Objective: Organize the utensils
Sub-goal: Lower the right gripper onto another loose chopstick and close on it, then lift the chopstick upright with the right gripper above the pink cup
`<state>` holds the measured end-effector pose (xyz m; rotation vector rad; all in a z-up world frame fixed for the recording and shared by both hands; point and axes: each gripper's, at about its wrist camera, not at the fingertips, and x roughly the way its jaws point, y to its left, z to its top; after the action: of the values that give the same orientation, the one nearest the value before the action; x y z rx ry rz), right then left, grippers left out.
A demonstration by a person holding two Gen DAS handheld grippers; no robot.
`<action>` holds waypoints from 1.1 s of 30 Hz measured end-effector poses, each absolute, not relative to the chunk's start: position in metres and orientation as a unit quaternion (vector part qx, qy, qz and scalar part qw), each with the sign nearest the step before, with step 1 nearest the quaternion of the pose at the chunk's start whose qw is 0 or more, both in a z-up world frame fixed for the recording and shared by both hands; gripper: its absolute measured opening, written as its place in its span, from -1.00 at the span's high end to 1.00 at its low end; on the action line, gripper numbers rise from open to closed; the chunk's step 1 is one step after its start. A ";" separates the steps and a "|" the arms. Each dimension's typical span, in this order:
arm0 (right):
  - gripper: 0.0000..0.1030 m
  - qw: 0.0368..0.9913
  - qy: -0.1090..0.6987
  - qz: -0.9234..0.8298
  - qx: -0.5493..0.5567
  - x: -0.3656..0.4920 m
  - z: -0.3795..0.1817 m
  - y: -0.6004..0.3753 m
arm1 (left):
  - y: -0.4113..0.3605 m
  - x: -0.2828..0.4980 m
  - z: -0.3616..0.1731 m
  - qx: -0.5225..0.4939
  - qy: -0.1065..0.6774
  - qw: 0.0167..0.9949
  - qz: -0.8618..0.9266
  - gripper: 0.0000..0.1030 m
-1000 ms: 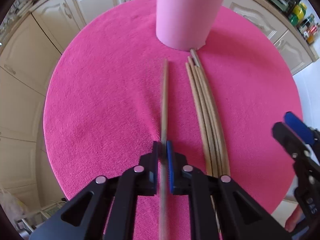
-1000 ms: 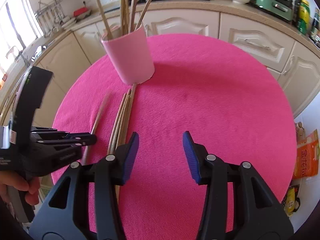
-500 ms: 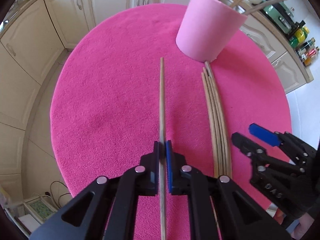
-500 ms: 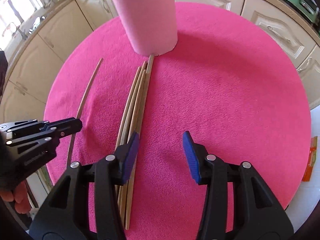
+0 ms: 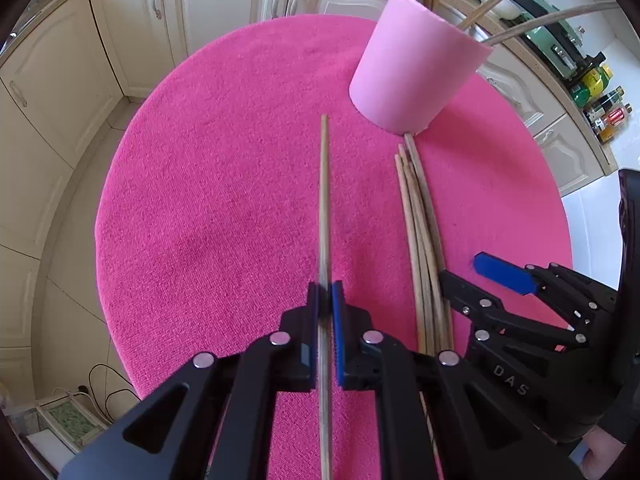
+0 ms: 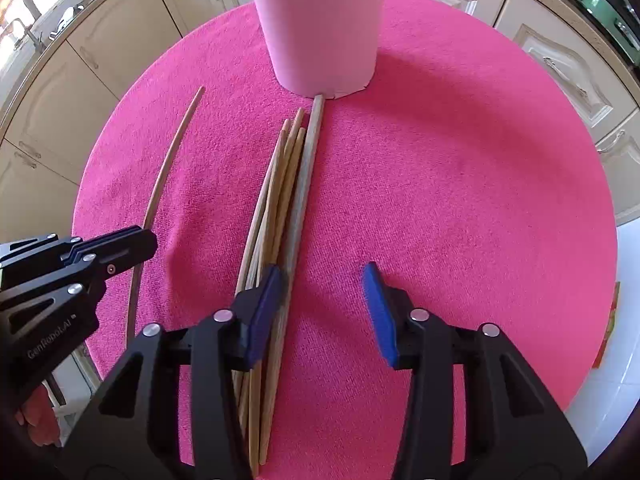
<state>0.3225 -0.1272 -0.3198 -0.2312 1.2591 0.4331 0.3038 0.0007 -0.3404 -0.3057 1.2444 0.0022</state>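
Observation:
My left gripper (image 5: pixel 325 300) is shut on a single wooden chopstick (image 5: pixel 325 200) that points away over the pink round table (image 5: pixel 208 208). A pale pink cup (image 5: pixel 416 64) with several sticks in it stands at the far side. From its base a bundle of chopsticks (image 6: pixel 280 184) runs back toward me. My right gripper (image 6: pixel 322 270) hangs low over the bundle's near part, its jaws closing. Its left finger is above the bundle, and the rightmost greyish stick (image 6: pixel 304 184) lies just inside that pad, not pressed. In the right wrist view the left gripper (image 6: pixel 148 240) and its chopstick (image 6: pixel 168 160) are at the left.
Cream kitchen cabinets (image 5: pixel 208 4) ring the table. A counter at the right holds bottles (image 5: pixel 604 112) and a green appliance (image 5: pixel 560 36). The table's edge (image 6: pixel 600 320) falls away to a white floor on the right. A hand (image 6: pixel 36 420) holds the left gripper.
The right gripper has moved left and down onto the bundle, and its jaws have narrowed. The left gripper has shifted leftward away from the cup, still holding its chopstick.

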 end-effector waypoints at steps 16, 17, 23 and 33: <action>0.79 0.738 0.633 0.196 -0.127 0.369 -0.319 -0.106 | 0.007 0.308 -0.330 -0.141 0.579 0.803 -0.014 0.87; 0.81 0.736 0.637 0.200 -0.113 0.373 -0.319 -0.112 | 0.008 0.308 -0.328 -0.141 0.577 0.804 -0.016 0.87; 0.86 0.729 0.647 0.213 -0.062 0.383 -0.318 -0.137 | 0.010 0.308 -0.331 -0.139 0.585 0.799 -0.024 0.89; 0.86 0.728 0.650 0.217 -0.024 0.379 -0.323 -0.168 | 0.015 0.312 -0.345 -0.144 0.615 0.776 -0.009 0.66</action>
<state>0.3787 -0.1681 -0.3231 -0.0523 1.4311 0.4777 0.3123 0.0147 -0.3452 -0.3111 1.3303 -0.0194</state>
